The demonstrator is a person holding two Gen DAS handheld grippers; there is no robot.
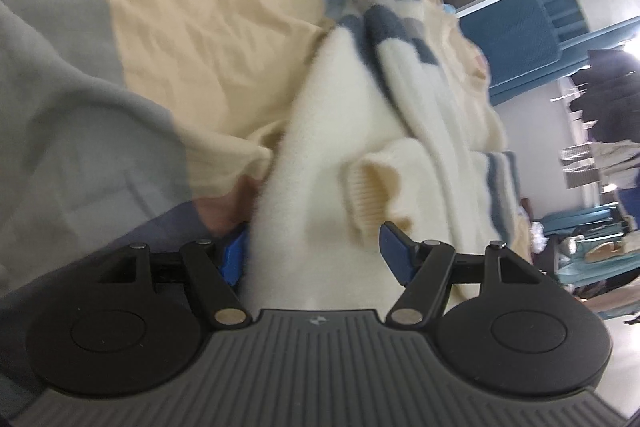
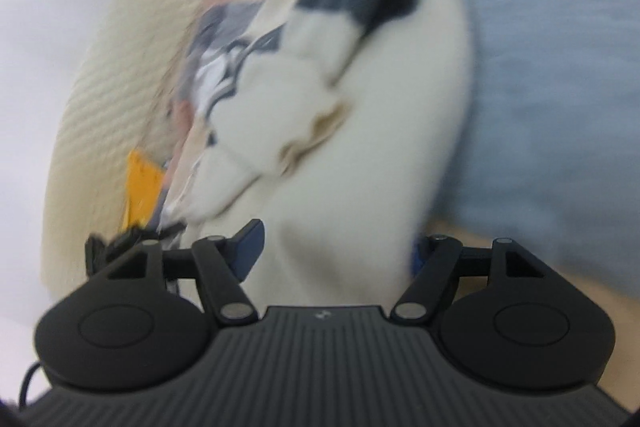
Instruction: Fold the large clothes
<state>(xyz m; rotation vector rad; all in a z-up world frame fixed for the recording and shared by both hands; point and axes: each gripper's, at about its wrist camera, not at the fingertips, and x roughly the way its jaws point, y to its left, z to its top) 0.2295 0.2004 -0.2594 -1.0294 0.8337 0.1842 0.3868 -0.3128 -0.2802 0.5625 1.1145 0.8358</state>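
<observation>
Cream knit sweater (image 1: pixel 320 155) with blue stripes, hanging over tan bedsheet (image 1: pixel 208 39) | left gripper (image 1: pixel 316 255) and right gripper (image 2: pixel 336 247): each grasping bunched fabric | handling: soft, thick, droopy, light | best hold: hem corners or shoulders.
</observation>
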